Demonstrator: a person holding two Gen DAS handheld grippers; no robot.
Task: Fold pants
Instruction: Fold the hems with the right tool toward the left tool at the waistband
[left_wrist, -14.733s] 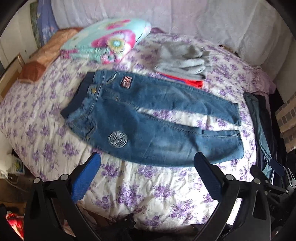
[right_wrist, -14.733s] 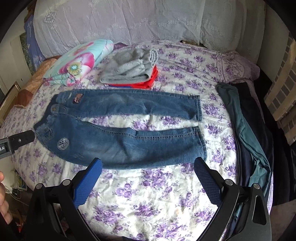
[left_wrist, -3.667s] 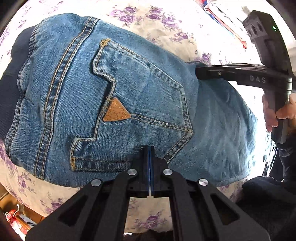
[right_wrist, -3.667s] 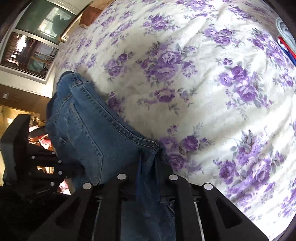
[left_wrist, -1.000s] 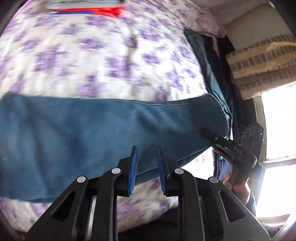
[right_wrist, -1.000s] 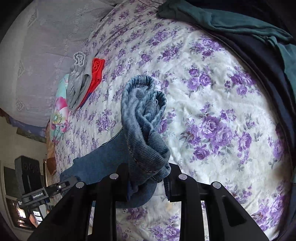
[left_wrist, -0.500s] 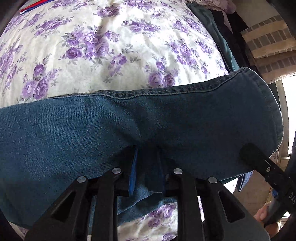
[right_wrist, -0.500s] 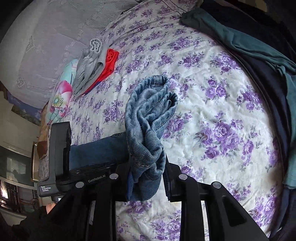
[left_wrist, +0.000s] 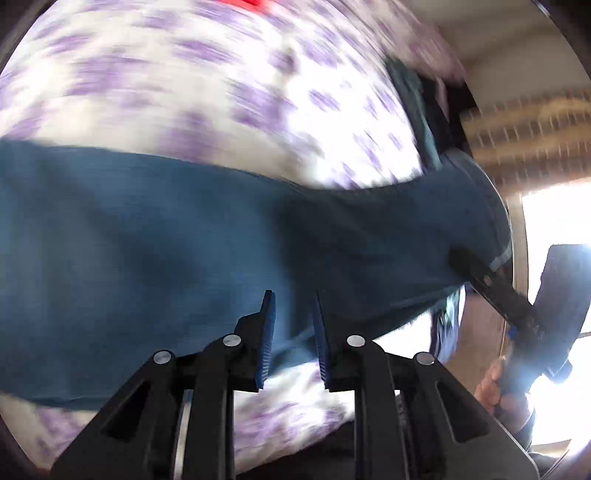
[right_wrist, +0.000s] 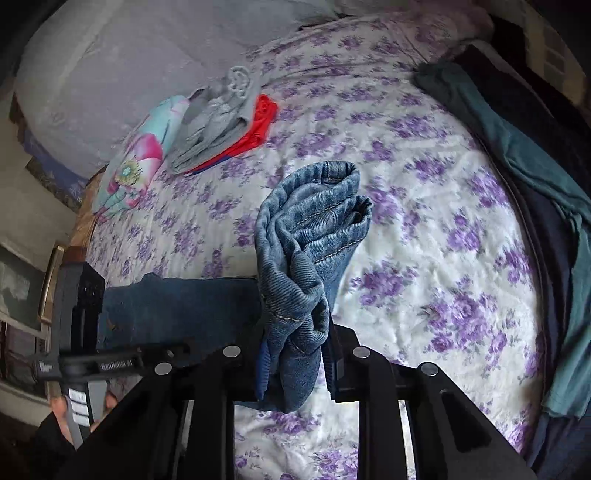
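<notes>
The blue jeans (left_wrist: 147, 240) lie folded lengthwise across the purple-flowered bed (left_wrist: 221, 85). The left wrist view is motion-blurred. My left gripper (left_wrist: 291, 325) has its jaws slightly apart over the near edge of the jeans' legs, holding nothing. My right gripper (right_wrist: 295, 354) is shut on the bunched leg cuffs (right_wrist: 314, 229) and holds them up off the bed. The right gripper also shows at the right of the left wrist view (left_wrist: 491, 284), at the cuff end. The rest of the jeans (right_wrist: 177, 310) stretches left toward the left gripper's body (right_wrist: 77, 306).
A grey garment (right_wrist: 218, 114) on a red one (right_wrist: 255, 133) and a flowered pillow (right_wrist: 136, 166) lie at the back of the bed. Teal and dark clothes (right_wrist: 535, 166) hang over the right edge. A brick wall and bright window (left_wrist: 546, 221) are at right.
My left gripper has let go of the jeans' legs and drawn back a little; its view is now blurred. My right gripper keeps the cuffs raised and has shifted slightly.
</notes>
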